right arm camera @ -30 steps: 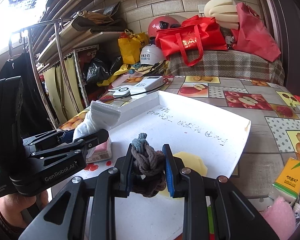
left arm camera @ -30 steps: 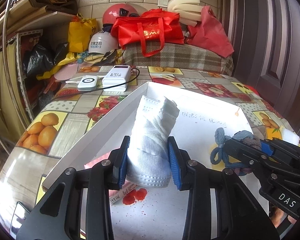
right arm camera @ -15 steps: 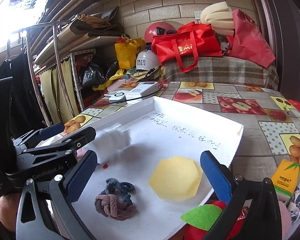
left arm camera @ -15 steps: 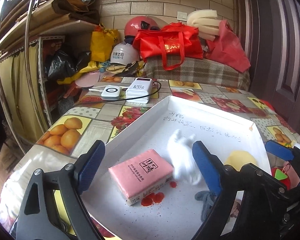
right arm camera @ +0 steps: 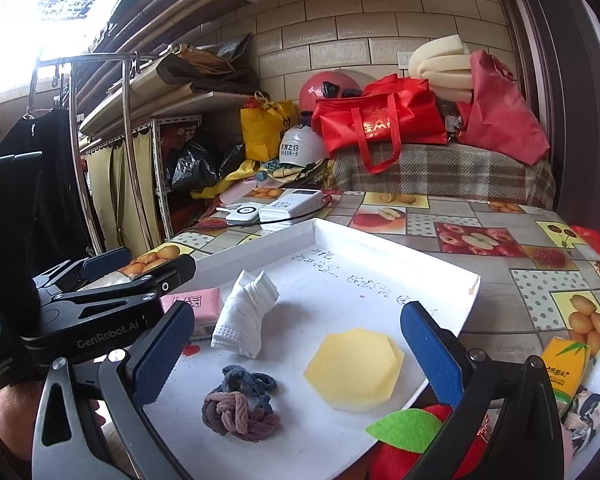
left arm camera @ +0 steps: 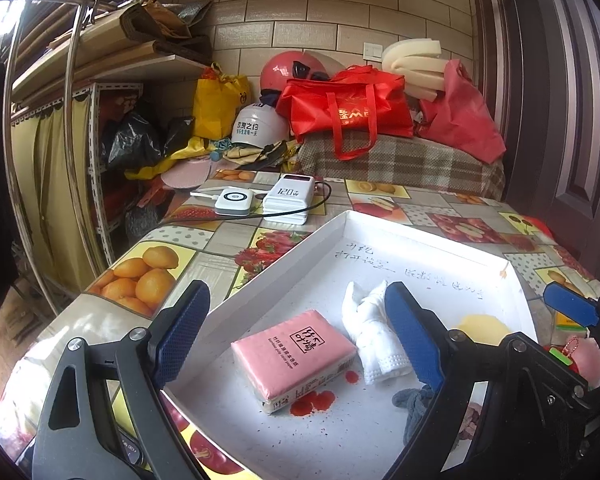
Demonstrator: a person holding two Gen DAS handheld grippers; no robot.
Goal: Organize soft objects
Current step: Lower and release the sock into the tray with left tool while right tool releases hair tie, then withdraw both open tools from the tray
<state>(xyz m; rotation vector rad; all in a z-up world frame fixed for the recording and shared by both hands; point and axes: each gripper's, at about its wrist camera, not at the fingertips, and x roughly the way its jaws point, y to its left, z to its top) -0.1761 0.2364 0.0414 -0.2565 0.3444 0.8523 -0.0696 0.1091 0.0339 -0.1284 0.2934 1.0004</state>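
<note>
Both grippers tilt slightly down over the white tray (right arm camera: pixel 440 264): left gripper (left arm camera: pixel 296 336) released, empty; right gripper (right arm camera: pixel 296 344) spread wide above the knotted rope (right arm camera: pixel 240 408).

White tray (right arm camera: pixel 452 304) holds folded mask (right arm camera: pixel 244 320), yellow sponge (right arm camera: pixel 354 368), knotted hair ties (right arm camera: pixel 236 404) (4 items, counting pink tissue pack (right arm camera: pixel 202 304)).

The worktop (right arm camera: pixel 500 216), covered in a fruit-print cloth, carried a white tray (right arm camera: pixel 440 276) straight ahead of both jaws. Beyond the tray lay two white power banks (left arm camera: pixel 288 198); right of the right jaws sat a yellow tissue pack (right arm camera: pixel 566 364).
</note>
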